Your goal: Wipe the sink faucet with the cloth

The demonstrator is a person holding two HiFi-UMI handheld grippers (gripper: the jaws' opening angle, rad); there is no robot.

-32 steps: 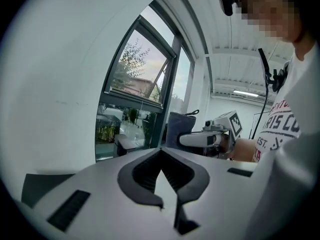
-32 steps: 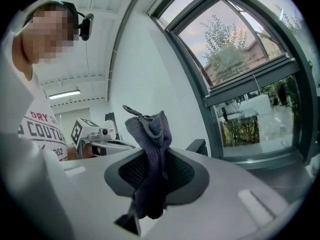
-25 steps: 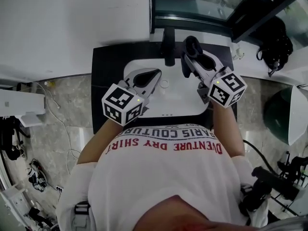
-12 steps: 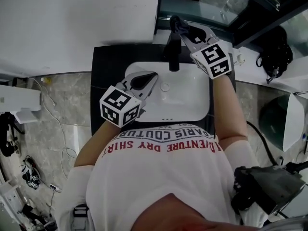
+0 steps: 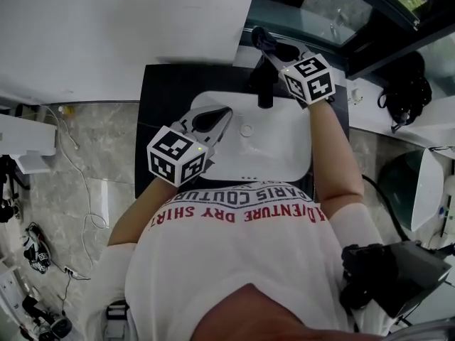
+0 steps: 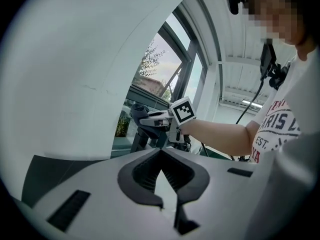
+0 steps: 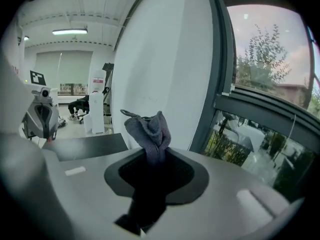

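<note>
Two grippers over the white sink [image 5: 284, 163]. We see the right gripper [image 5: 264, 42] at the far side, jaws clenched on the grey cloth [image 7: 148, 130]. The cloth's bunched end sticks out past the tips, right above the black faucet [image 5: 265, 89]; we can't confirm contact. The left gripper [image 5: 222, 114] hangs over the basin's left part, jaws pressed together with nothing between them, left of the faucet and not touching it.

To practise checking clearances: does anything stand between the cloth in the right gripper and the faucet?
Nothing visible does. The right gripper holds the cloth close by the faucet; the left gripper hangs aside over the sink.
</note>
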